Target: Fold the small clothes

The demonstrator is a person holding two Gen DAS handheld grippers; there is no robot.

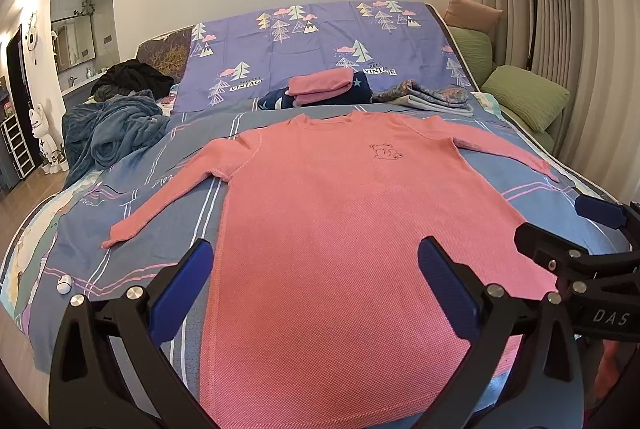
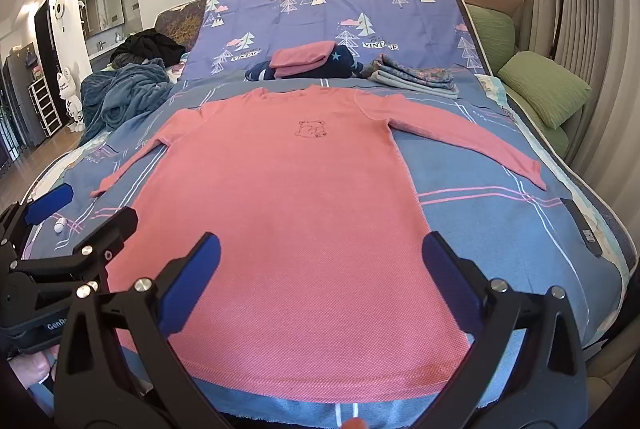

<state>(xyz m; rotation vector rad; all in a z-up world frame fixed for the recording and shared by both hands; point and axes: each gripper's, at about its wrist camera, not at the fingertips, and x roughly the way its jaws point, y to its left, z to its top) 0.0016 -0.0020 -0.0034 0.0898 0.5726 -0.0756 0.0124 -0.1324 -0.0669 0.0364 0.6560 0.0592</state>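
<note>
A pink long-sleeved shirt (image 1: 340,213) (image 2: 296,205) with a small bear outline on the chest lies flat and face up on the bed, both sleeves spread out to the sides. My left gripper (image 1: 316,281) hovers open over the lower left part of the shirt, nothing between its blue pads. My right gripper (image 2: 320,275) is open too, above the hem near the bed's front edge. Each gripper shows in the other's view: the right gripper (image 1: 568,225) at the shirt's right side, the left gripper (image 2: 80,217) at its left side.
Behind the collar lie a folded pink garment (image 1: 322,85) on navy star-print cloth and a folded floral pile (image 1: 428,97). A rumpled blue blanket (image 1: 112,137) is at far left, green pillows (image 2: 544,89) at right. A small white object (image 2: 60,226) and a black flat item (image 2: 584,225) rest on the bedspread.
</note>
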